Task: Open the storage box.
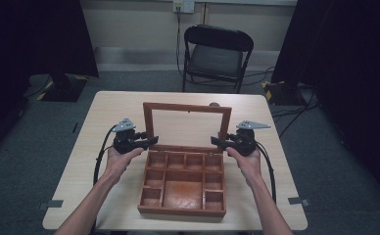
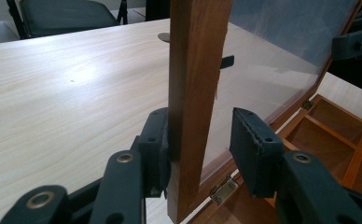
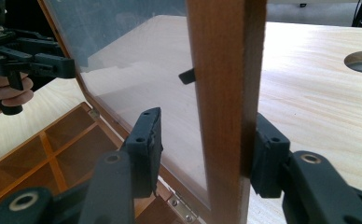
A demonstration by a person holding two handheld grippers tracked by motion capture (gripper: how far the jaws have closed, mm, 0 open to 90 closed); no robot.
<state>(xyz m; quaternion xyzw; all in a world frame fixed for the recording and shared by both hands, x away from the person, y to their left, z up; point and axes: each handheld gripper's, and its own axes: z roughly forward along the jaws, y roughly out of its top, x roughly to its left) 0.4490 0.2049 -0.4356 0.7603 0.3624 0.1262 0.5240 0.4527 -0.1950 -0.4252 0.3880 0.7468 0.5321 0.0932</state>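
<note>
Pale table [image 1: 109, 105], compartmented glass-lidded box [image 1: 183, 188]

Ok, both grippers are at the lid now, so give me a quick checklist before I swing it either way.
1. Lid upright, open: ok.
2. Left gripper straddles the lid's side rail; one jaw touches, the other stands off: not ok, no clamp.
3. Right gripper same, a gap on the glass side: not ok.
4. Box compartments empty: ok.
5. Hinges intact: ok.
6. Table behind the lid clear: ok.
</note>
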